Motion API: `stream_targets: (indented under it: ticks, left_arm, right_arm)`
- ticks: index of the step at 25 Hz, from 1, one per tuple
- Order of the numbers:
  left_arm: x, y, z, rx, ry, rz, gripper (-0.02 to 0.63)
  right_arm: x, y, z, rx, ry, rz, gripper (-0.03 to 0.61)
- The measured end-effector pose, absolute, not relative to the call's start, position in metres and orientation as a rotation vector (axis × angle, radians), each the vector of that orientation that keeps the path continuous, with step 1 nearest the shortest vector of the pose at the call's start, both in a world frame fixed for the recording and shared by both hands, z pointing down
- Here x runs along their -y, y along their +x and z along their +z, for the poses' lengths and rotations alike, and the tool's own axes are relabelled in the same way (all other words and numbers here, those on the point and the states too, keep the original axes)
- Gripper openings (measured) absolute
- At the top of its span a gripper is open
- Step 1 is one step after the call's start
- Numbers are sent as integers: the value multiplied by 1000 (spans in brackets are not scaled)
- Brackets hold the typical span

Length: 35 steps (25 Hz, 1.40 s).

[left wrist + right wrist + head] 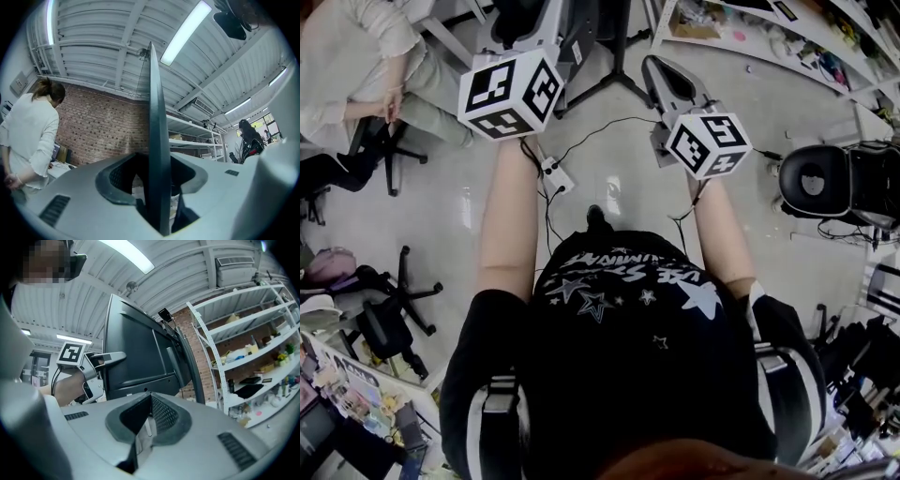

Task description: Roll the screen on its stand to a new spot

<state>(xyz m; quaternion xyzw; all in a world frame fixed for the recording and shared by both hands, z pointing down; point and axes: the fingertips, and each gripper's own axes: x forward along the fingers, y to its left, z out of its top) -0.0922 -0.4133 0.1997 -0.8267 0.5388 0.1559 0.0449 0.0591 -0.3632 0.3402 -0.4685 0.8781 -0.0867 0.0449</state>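
Observation:
The screen (133, 352) is a large dark panel on a black stand (619, 56) whose legs spread over the floor ahead of me. In the left gripper view I see the screen (157, 117) edge-on, running up between the jaws. My left gripper (152, 161) is shut on that edge, and the right gripper view shows the left gripper (105, 357) clamped at the panel's left side. In the head view the left gripper (546, 19) reaches to the top of the frame. My right gripper (150, 401) is shut and empty, pointing at the screen's back. The right gripper (654, 64) tip sits near the stand; contact cannot be told.
A power strip (555, 173) with cables lies on the floor between my arms. A person in white (356, 66) sits at the upper left. Office chairs (389, 309) stand at the left and a black chair (825, 183) at the right. White shelves (253, 348) line the brick wall.

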Motion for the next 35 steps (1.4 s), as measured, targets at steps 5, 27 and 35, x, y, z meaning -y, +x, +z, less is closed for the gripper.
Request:
stream_targets:
  ticks: [5, 27, 35]
  left_arm:
    - [387, -85, 200, -1653, -2518, 471, 224]
    - [282, -15, 205, -1649, -2483, 449, 225]
    - [251, -9, 203, -1651, -2483, 463, 224]
  right_arm:
    - [340, 73, 341, -2685, -1438, -262, 8]
    - [257, 117, 322, -2673, -1410, -209, 8]
    - [241, 129, 326, -2672, -1398, -227, 8]
